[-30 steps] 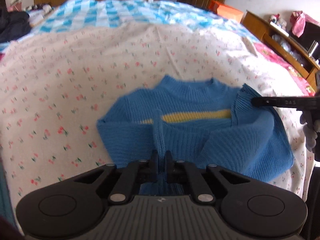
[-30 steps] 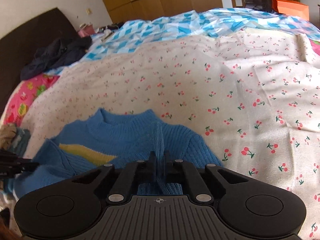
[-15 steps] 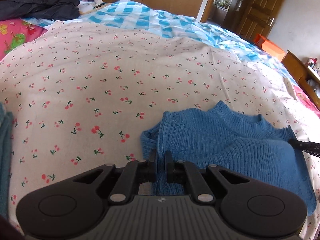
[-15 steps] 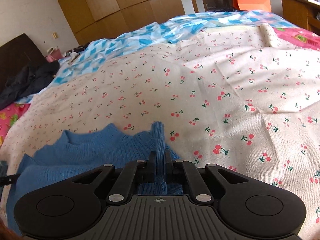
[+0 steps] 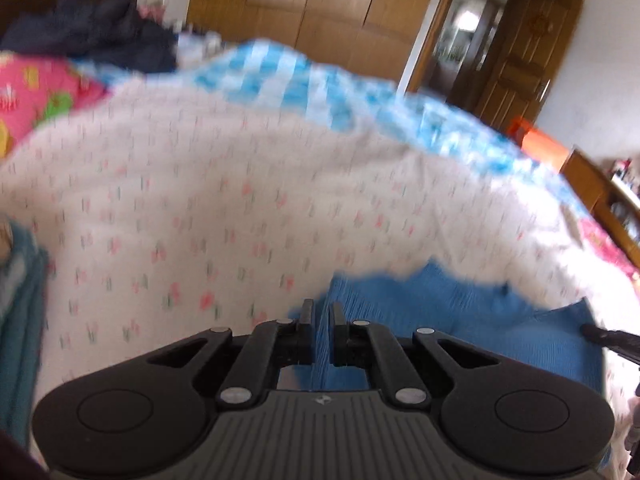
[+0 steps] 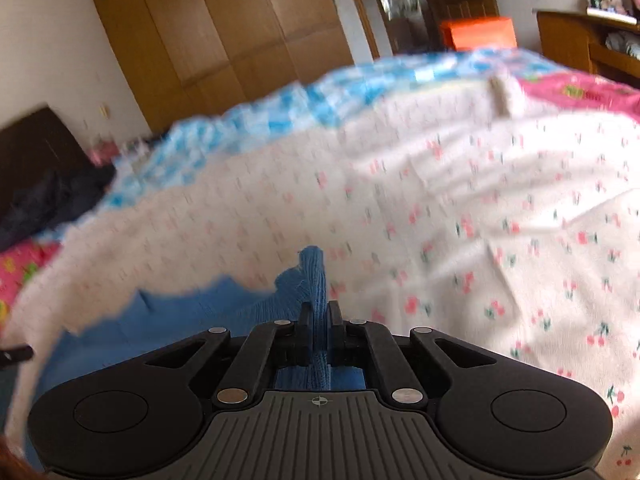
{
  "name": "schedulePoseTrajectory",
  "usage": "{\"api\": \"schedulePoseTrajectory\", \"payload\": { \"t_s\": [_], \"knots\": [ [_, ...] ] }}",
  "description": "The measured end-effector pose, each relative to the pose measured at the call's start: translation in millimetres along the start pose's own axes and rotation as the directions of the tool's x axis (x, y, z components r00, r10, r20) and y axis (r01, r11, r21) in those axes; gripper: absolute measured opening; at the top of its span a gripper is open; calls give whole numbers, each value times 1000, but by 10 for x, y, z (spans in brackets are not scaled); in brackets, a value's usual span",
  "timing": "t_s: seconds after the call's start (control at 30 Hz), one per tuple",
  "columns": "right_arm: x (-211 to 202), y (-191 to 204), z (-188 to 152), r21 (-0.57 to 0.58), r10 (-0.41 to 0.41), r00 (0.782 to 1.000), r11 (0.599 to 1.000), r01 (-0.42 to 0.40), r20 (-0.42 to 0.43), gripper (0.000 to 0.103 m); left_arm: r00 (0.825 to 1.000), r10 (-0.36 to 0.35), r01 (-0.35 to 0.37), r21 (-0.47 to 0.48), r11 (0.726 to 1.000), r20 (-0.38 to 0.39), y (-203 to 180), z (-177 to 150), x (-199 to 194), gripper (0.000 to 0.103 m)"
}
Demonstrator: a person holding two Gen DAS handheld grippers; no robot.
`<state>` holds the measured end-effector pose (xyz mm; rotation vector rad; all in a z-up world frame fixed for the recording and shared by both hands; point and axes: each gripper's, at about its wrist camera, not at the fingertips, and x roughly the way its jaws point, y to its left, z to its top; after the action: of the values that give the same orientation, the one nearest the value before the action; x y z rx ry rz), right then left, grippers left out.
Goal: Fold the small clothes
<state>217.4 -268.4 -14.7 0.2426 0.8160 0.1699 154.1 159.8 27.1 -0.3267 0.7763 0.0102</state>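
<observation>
Bedroom, wood-panelled wardrobe (image 5: 320, 4) at 12 o'clock, brown door (image 5: 516, 64) at 1 o'clock in the left wrist view; both views motion-blurred. Bed surface: cream sheet (image 5: 200, 208) printed with small pink cherries, soft and slightly creased; blue-and-white checked quilt (image 5: 304, 80) beyond it; pink patterned cover (image 5: 36, 96) at 10 o'clock; dark crumpled garment (image 5: 92, 36) at 11 o'clock; teal cloth (image 5: 20, 320) at 9 o'clock. Orange box (image 6: 478, 32) at 1 o'clock in the right wrist view. Item: blue knitted sweater (image 5: 460, 320), ribbed, lying on the sheet between the two grippers. Left gripper (image 5: 322, 312): black jaws pressed together on a ridge of sweater knit. Right gripper (image 6: 319, 312): jaws clamped on an upright fold of ribbed knit that stands above the fingertips.
</observation>
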Motion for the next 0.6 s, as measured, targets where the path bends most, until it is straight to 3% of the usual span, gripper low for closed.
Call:
{"api": "schedulePoseTrajectory", "payload": {
  "t_s": [0.07, 0.13, 0.2, 0.3, 0.37, 0.47, 0.6],
  "knots": [
    [-82, -3, -42, -13, 11, 1000, 1000, -10, 25, 13, 999, -22, 22, -14, 1000, -35, 36, -88, -19, 11],
    [-195, 35, -2, -44, -3, 998, 999, 6, 68, 21, 999, -30, 30, -1, 1000, -29, 17, -155, -126, 12],
    [-311, 91, 46, -59, -8, 994, 998, 14, 111, 22, 999, -34, 34, 8, 999, -18, -20, -203, -233, 14],
    [-452, 262, 139, -87, 42, 988, 996, -29, 148, 25, 997, -79, 78, -9, 997, -19, -45, -252, -307, 26],
    [-450, 443, 168, -116, 111, 987, 988, -98, 118, 31, 992, -116, 116, -20, 993, -40, -63, -273, -277, 40],
    [-332, 793, 116, -158, 235, 972, 960, -230, 14, 34, 992, -87, 88, 10, 996, -90, -100, -305, -116, 41],
    [-99, 1300, -120, -267, 294, 951, 913, -308, -94, 36, 991, -68, 70, 13, 997, -114, -87, -282, 1, 41]
  ]
}}
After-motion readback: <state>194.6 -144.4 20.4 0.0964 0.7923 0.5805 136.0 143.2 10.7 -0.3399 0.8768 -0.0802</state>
